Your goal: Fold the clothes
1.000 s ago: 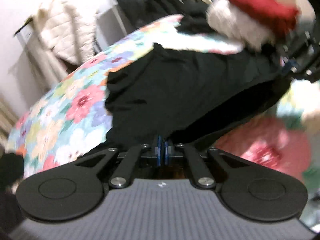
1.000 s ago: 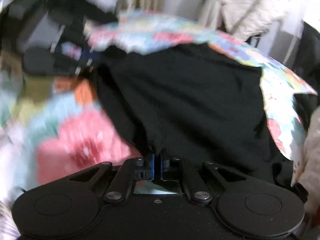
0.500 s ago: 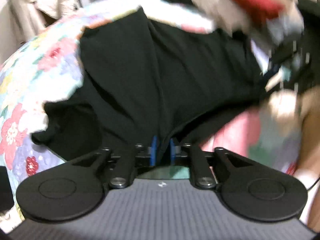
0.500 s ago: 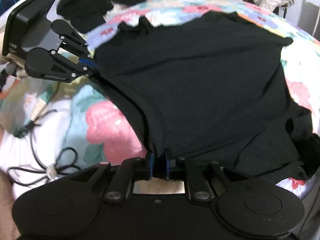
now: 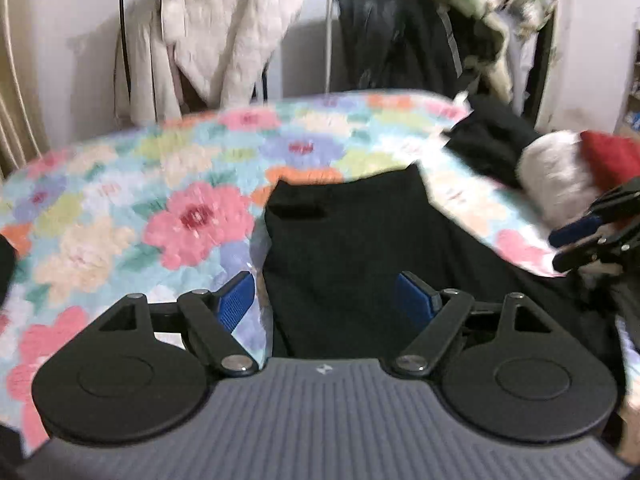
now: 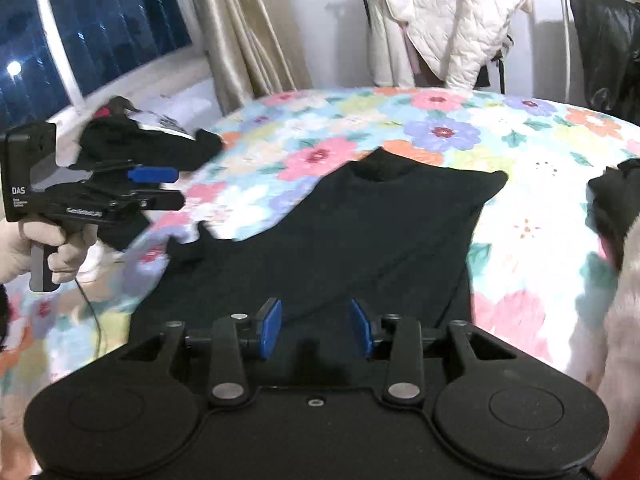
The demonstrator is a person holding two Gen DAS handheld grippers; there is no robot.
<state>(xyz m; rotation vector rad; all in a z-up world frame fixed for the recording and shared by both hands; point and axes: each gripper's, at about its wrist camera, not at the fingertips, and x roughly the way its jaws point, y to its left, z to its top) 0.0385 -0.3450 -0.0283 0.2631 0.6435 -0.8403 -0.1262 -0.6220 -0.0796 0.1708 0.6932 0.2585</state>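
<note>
A black garment (image 5: 352,240) lies spread on the floral bedspread (image 5: 120,232), its far end toward the hanging coats. My left gripper (image 5: 324,286) hovers over the garment's near left edge. Its jaws are opening wide and nothing is gripped between the blue pads (image 5: 236,300). In the right wrist view the same black garment (image 6: 360,232) stretches away from my right gripper (image 6: 315,312). Those jaws are also opening, with cloth below them but none pinched. The left gripper (image 6: 168,188) shows at the left of that view, held by a hand (image 6: 52,248).
A bundle of dark clothes (image 6: 140,144) lies at the bed's far left, more dark cloth (image 6: 612,200) at the right. A white quilted jacket (image 6: 448,20) and a black jacket (image 5: 400,40) hang behind the bed. A fluffy white and red sleeve (image 5: 560,168) is near the right gripper (image 5: 588,236).
Both grippers were shut on the black garment's near edge. They have let it go, opened, and drawn back, and the garment now lies flat on the bedspread.
</note>
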